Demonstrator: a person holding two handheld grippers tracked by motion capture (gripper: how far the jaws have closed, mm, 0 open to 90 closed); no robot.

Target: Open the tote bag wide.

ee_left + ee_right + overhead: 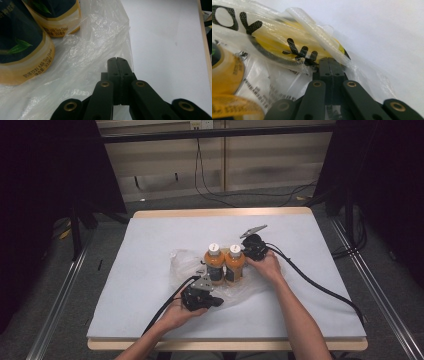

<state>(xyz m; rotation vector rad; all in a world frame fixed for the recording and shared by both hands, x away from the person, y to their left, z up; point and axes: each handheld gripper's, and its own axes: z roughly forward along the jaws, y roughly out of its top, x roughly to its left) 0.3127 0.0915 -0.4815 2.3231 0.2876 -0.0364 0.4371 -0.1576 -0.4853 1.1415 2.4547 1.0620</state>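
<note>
White sheeting covers the counter (150,245), whose wooden rim shows along the far and near edges; grey floor, rails and trailing cables lie beyond it. Near the counter's middle two bottles (224,262) of orange drink stand upright and side by side, touching, each with a white cap and a dark label bearing a green leaf. They stand on a crumpled clear plastic bag (182,262), thin and glossy, which spreads toward the left edge and the near edge. The left tool (116,60) sits just on the near side of the bottles, its jaws pressed together over the bag's edge; whether film is caught between them cannot be told. The right tool (328,59) lies on the far right side of the bottles, its jaws likewise pressed together, their tips under a fold of the bag printed with black marks over a yellow patch. That print is cut off and unreadable. Both bottles are blurred in the right gripper view.
</note>
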